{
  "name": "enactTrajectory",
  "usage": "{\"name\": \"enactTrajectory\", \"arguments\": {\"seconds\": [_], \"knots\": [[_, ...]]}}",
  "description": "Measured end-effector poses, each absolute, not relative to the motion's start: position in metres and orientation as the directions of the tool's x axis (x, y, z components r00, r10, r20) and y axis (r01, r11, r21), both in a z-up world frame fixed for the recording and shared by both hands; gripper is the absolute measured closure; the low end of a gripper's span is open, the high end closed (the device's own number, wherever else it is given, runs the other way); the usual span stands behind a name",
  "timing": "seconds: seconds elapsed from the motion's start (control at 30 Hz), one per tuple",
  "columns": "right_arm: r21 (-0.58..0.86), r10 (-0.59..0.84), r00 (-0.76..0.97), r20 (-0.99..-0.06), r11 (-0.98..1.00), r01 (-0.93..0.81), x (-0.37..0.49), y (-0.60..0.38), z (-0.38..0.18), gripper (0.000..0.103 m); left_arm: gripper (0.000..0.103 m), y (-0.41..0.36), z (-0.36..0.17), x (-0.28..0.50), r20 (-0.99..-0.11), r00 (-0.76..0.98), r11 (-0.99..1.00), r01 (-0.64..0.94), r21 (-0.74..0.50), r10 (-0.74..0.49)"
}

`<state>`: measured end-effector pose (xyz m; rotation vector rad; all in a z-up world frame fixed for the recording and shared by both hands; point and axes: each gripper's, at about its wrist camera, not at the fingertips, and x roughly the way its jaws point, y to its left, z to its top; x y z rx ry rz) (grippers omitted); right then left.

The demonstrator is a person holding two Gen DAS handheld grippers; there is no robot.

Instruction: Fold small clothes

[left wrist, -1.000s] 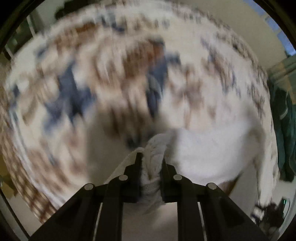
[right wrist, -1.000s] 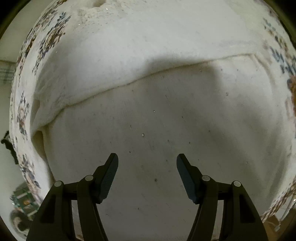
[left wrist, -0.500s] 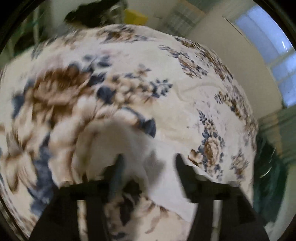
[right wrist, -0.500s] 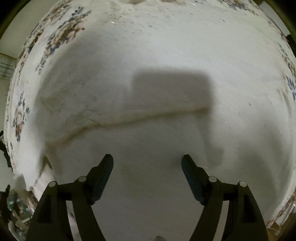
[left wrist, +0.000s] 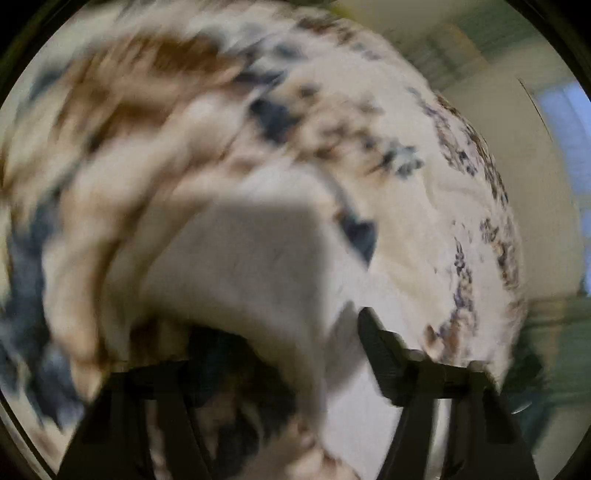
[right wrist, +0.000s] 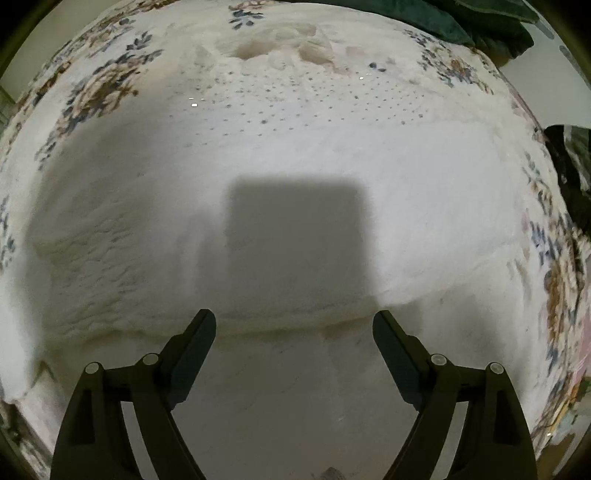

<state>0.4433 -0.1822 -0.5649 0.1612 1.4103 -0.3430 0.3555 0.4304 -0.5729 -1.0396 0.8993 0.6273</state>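
Garment [right wrist: 295, 147] folding, about midway by the look of it. Hanging the right hand-held gripper [right wrist: 293, 317] steeply downward over it, jaws wide and having just been opening, gripping nothing, fingertips straddling a thick folded edge [right wrist: 295, 326] without pressing on it. Showing the left hand-held gripper [left wrist: 288, 332] only through heavy blur, jaws apart and apparently having just been opening, a white flap [left wrist: 240, 258] passing between them but not pinched, as far as can be told. Lying white and fuzzy across the floral bedspread [right wrist: 103, 88], dotted part farther out, gripper shadow falling on the middle. Sitting at the far edge, dark green cloth [right wrist: 461, 18], well apart.

Judging the step in hand as setting and squaring a fold. Doing it well probably meaning:
- pinching only the top layer at the edge, near a corner rather than the middle
- taking both corners together, keeping the edge travelling straight
- lifting low, carrying across, laying down before letting go
- avoiding catching the bedspread beneath, pale on pale making layers hard to tell apart
- smoothing outward afterwards
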Motion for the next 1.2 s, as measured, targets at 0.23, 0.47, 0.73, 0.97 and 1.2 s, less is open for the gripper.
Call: {"name": "enactTrajectory", "arguments": {"seconds": [0.23, 0.47, 0.73, 0.97, 1.2], "knots": [[-0.157, -0.213, 0.155, -0.965, 0.938, 0.310, 0.451, -0.205, -0.562, 0.015, 0.097, 0.404, -0.497, 0.393, -0.848, 0.497, 0.609, -0.735, -0.299, 0.185], [-0.024, -0.092, 0.168, -0.981, 0.930, 0.367, 0.447, -0.238, -0.558, 0.015, 0.097, 0.351, -0.379, 0.432, -0.732, 0.644, 0.734, -0.604, -0.311, 0.220], [0.285, 0.190, 0.251, -0.949, 0.857, 0.430, 0.438, -0.298, -0.543, 0.015, 0.097, 0.180, -0.301, 0.482, -0.650, 0.760, 0.906, -0.281, -0.317, 0.008], [0.411, 0.306, 0.278, -0.911, 0.736, 0.538, 0.406, -0.383, -0.559, 0.014, 0.097, -0.040, -0.361, 0.489, -0.705, 0.634, 0.919, 0.025, -0.394, -0.320], [0.447, 0.330, 0.301, -0.895, 0.647, 0.618, 0.369, -0.474, -0.580, 0.014, 0.094, -0.196, -0.470, 0.486, -0.775, 0.382, 0.839, 0.006, -0.544, -0.504]]}}
